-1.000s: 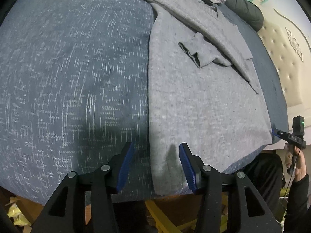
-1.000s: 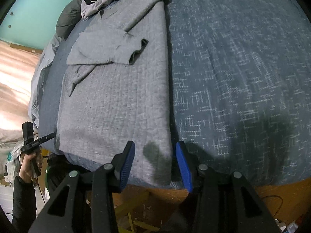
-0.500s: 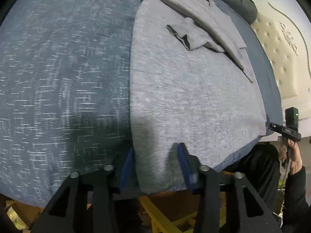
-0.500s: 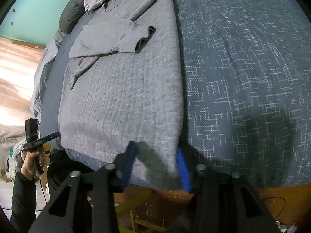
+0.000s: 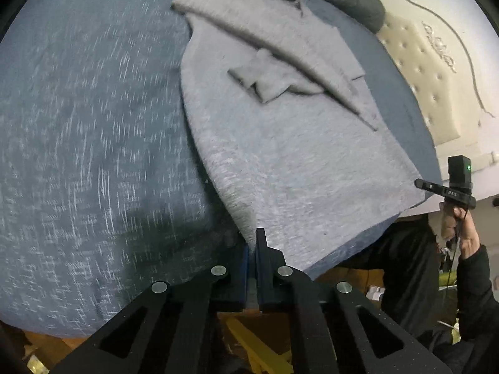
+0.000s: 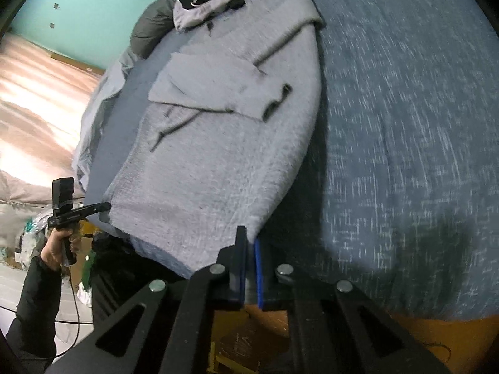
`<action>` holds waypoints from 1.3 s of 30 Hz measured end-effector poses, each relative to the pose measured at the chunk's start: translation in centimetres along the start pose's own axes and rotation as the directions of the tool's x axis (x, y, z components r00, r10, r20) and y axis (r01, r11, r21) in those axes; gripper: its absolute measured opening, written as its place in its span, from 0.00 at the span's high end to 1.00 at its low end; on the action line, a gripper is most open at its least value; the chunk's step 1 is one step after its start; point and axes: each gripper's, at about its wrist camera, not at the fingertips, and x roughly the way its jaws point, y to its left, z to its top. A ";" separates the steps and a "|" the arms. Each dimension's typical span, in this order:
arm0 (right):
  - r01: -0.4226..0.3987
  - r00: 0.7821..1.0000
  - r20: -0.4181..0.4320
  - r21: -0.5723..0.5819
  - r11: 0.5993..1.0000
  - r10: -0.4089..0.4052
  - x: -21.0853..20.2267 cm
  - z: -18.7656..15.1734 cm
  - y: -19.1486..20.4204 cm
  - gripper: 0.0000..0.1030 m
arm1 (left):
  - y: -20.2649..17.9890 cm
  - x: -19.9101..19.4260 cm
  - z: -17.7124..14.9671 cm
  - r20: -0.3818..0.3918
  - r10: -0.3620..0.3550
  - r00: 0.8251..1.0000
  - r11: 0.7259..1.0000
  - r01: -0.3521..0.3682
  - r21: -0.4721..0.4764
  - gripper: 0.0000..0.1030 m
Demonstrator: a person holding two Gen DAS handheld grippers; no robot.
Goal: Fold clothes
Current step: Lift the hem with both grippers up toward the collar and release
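My left gripper [image 5: 252, 249] and right gripper [image 6: 248, 243] each clamped on 1 hem corner of grey sweater [image 5: 280, 162], spread ahead of both on blue bed [image 5: 93, 124], sleeves folded in. Step: bottom fold. Next, I judge: carry hem evenly toward collar.

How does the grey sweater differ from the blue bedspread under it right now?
The sweater is plain light grey; the bedspread is dark blue with white flecks. The sweater covers only a strip of the bed, sleeves folded in; the bedspread spreads across it. The sweater's hem corners are pinched and lifted by the left hand-held gripper and right hand-held gripper; the bedspread lies flat. Both are soft fabric.
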 end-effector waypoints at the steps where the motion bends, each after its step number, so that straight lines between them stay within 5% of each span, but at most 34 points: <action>1: -0.005 1.000 0.005 -0.003 1.000 0.005 -0.3 0.3 0.2 0.96 | -0.3 -0.5 0.5 0.014 -0.006 1.000 1.000 0.006 0.005 0.97; 13: -0.091 0.987 0.133 0.011 0.996 0.088 -2.7 9.9 1.9 0.97 | -2.0 -4.6 9.1 0.177 -0.057 0.983 0.998 0.057 0.007 0.97; 23: -0.086 0.978 0.195 0.045 0.995 0.075 -1.6 22.4 -0.3 0.97 | 0.0 -5.0 22.0 0.239 -0.038 0.970 0.999 0.046 -0.028 0.97; 33: -0.011 0.975 0.224 0.069 0.998 -0.005 1.8 35.0 -3.1 0.97 | 3.1 -0.9 35.8 0.276 -0.042 0.960 0.994 0.068 -0.086 0.97; 39: 0.050 0.969 0.237 0.074 0.996 -0.066 5.0 39.7 -4.8 0.97 | 5.3 2.8 40.9 0.271 -0.005 0.963 0.991 0.041 -0.127 0.97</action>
